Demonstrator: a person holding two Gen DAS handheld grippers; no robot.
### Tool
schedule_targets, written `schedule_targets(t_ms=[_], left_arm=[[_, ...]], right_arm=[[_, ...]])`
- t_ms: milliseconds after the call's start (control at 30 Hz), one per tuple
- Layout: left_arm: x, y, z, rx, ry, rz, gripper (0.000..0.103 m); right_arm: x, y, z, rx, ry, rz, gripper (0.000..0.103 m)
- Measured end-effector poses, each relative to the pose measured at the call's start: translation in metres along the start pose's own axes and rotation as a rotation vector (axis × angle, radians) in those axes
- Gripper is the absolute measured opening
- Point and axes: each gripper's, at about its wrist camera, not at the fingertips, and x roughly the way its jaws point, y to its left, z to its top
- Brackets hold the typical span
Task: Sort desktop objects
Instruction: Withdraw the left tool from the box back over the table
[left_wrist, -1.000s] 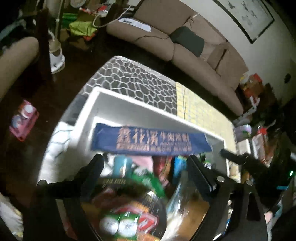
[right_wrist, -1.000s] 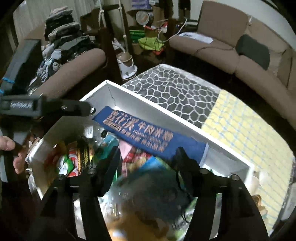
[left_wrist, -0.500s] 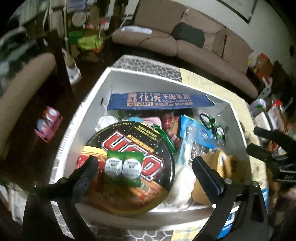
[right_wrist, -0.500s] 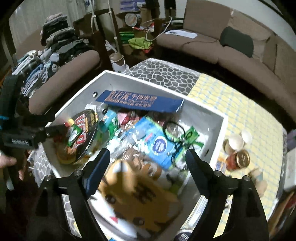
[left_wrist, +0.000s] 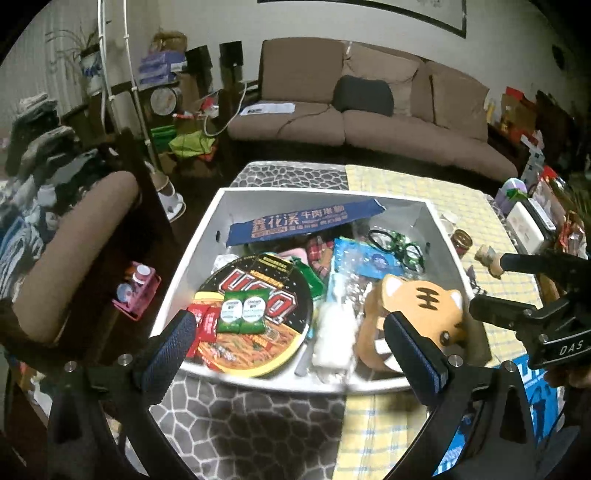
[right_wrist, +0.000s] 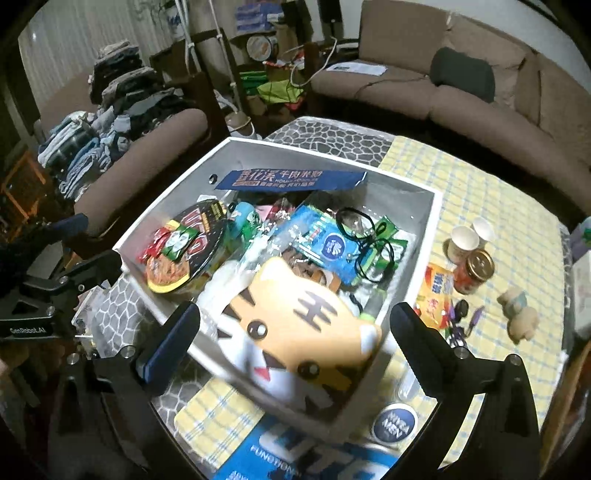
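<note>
Along the white box's (left_wrist: 236, 206) far wall — blue packet (left_wrist: 303, 220) lengthwise.

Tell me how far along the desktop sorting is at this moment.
Mostly done, apparently: the white box already holds the noodle bowl, tiger plush, glasses and blue packet. In hand: nothing; the left gripper and right gripper are both open above the box. Left on the table: paper cups, a jar, a small figurine and a round tin.

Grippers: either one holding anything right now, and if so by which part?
Nothing held. Left gripper and right gripper are both open, above the white box, apart from the tiger plush.
</note>
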Motion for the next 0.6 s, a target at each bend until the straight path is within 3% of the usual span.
schedule_targets(t_ms=[233,433,600], left_arm=[[-0.026,-0.03,-0.016,0.022,-0.008,-0.043,0.103],[-0.035,-0.074,-0.031,0.059,0.001,-0.134,0.103],[-0.03,-0.125,-0.038,0.105,0.023,-0.194,0.103]], right_arm=[[-0.047,-0.016,-0.027,0.037,-0.042,0.002,0.103],[-0.089,-0.071,-0.065,0.113,-0.063,0.001,0.103],[-0.118,-0.122,-0.098,0.135,-0.056,-0.093,0.103]])
